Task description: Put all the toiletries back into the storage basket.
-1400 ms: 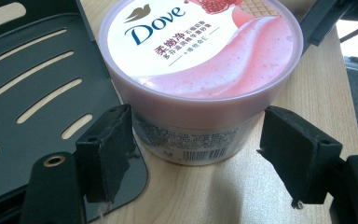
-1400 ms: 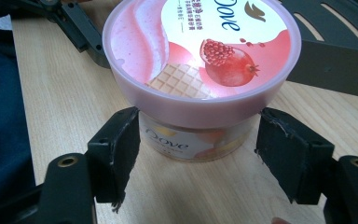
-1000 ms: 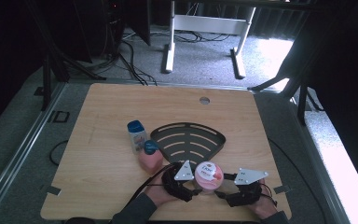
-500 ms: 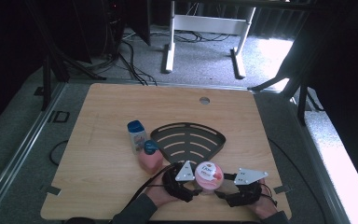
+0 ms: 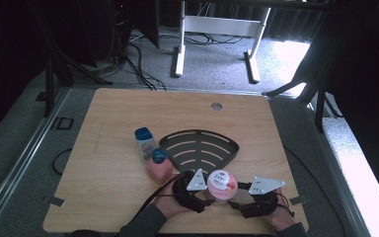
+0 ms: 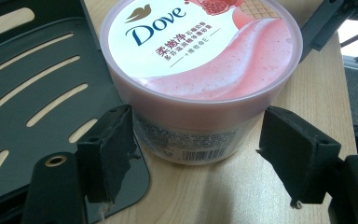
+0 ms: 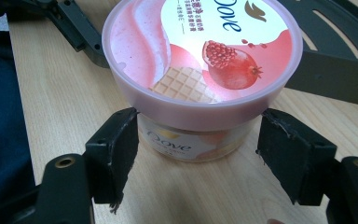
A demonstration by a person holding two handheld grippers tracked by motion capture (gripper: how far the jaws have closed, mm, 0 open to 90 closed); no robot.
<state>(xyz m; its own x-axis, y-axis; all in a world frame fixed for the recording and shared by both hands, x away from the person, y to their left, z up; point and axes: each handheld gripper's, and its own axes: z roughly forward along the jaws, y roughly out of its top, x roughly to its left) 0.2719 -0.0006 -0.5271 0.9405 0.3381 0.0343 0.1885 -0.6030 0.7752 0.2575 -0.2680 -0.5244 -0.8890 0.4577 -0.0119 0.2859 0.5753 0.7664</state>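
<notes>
The wooden desk (image 5: 276,143) carries a black slotted corner shelf (image 5: 200,147) lying flat just beyond both grippers, its curved edge nearest them. Between the grippers stands the Dove tub (image 5: 220,184), a pink plastic tub with a pale lid; in the left gripper view the lid reads "Dove" in blue under a gold bird mark, with lines of Chinese print below and a barcode label on the wall, and in the right gripper view it shows a pomegranate and a waffle cone. The left gripper (image 6: 198,161) has its jaws spread to either side of the tub's base, one pad at the wall and the other just clear. The right gripper (image 7: 198,154) faces it from the opposite side, jaws likewise spread about the tub and not clamped. Beyond the left gripper stand a pink bottle (image 5: 159,168) with a blue cap and a white blue-capped bottle (image 5: 144,143).
</notes>
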